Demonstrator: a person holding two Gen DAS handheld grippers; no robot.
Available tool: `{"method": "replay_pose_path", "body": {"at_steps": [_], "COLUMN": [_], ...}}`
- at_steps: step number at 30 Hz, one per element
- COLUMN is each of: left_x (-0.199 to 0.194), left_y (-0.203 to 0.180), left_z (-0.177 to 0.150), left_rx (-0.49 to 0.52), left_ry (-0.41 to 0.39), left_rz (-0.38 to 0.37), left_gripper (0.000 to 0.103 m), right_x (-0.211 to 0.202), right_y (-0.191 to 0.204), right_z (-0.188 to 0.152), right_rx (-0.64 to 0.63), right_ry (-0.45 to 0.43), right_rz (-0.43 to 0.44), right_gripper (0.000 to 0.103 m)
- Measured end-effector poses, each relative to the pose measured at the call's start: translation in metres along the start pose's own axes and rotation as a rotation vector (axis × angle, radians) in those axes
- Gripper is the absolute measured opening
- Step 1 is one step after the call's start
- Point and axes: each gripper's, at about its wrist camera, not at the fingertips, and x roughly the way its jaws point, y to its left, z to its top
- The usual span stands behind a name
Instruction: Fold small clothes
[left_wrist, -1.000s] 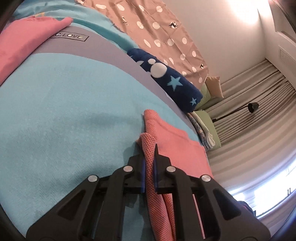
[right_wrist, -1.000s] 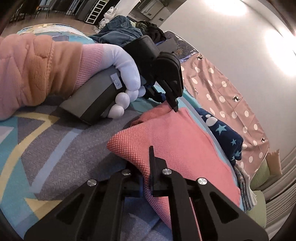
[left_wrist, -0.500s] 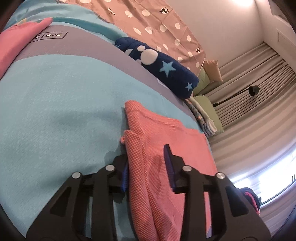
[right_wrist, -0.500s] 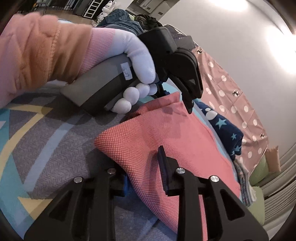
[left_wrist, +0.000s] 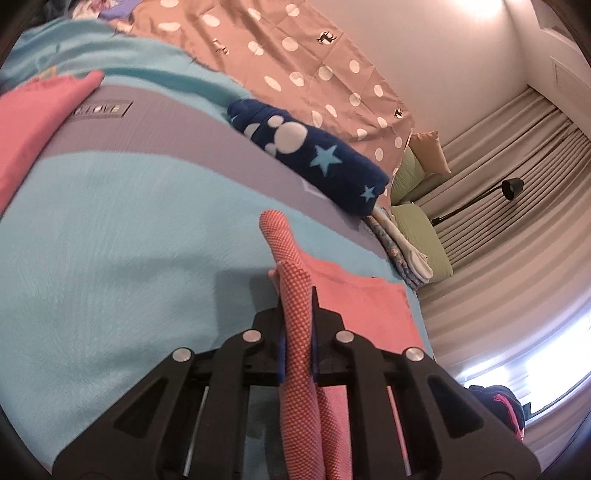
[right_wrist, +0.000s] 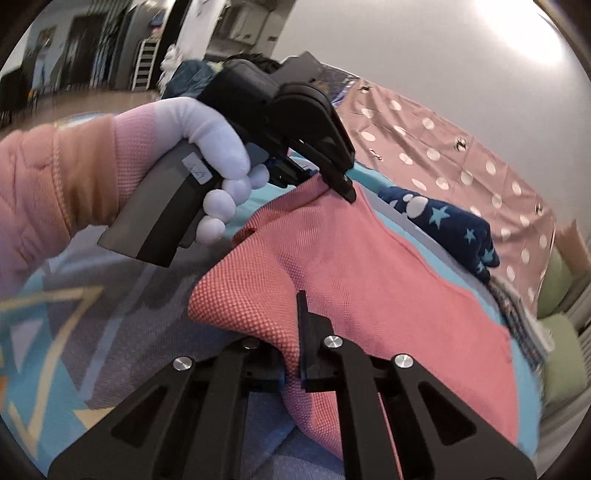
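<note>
Now we pinch pink cloth (right_wrist: 369, 266) with both grippers: left (left_wrist: 296, 295) clamps far corner, right (right_wrist: 293, 325) near edge. Cloth on teal-grey bedspread (left_wrist: 110, 229); navy roll (left_wrist: 314, 158), dotted sheet (left_wrist: 314, 74), curtains (left_wrist: 517, 221) rightward.

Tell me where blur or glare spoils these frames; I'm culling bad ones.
Left wrist view: ceiling light and window blow out, bedspread label smeared; salmon garment stays sharp. Right wrist view: doorway background and patterned rug motion-blurred, glare top right.
</note>
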Motion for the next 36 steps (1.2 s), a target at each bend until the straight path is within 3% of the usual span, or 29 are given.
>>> {"method": "replay_pose_path", "body": {"at_steps": [16, 27, 36], "left_x": [0.005, 0.05, 0.091], "left_y": [-0.075, -0.15, -0.211], "left_z": [0.011, 0.013, 0.003], "left_rx": [0.078, 0.15, 0.223], "left_ry": [-0.009, 0.026, 0.068], "left_rz": [0.087, 0.146, 0.159], "left_gripper": [0.009, 0.008, 0.008], "right_x": [-0.041, -0.073, -0.095], "right_y": [-0.071, -0.132, -0.173], "right_z": [-0.017, -0.051, -0.08], "right_rx": [0.275, 0.478, 0.603], "right_ry": [-0.084, -0.139, -0.188], "right_rz": [0.051, 0.112, 0.107], "right_gripper": [0.005, 0.005, 0.005]}}
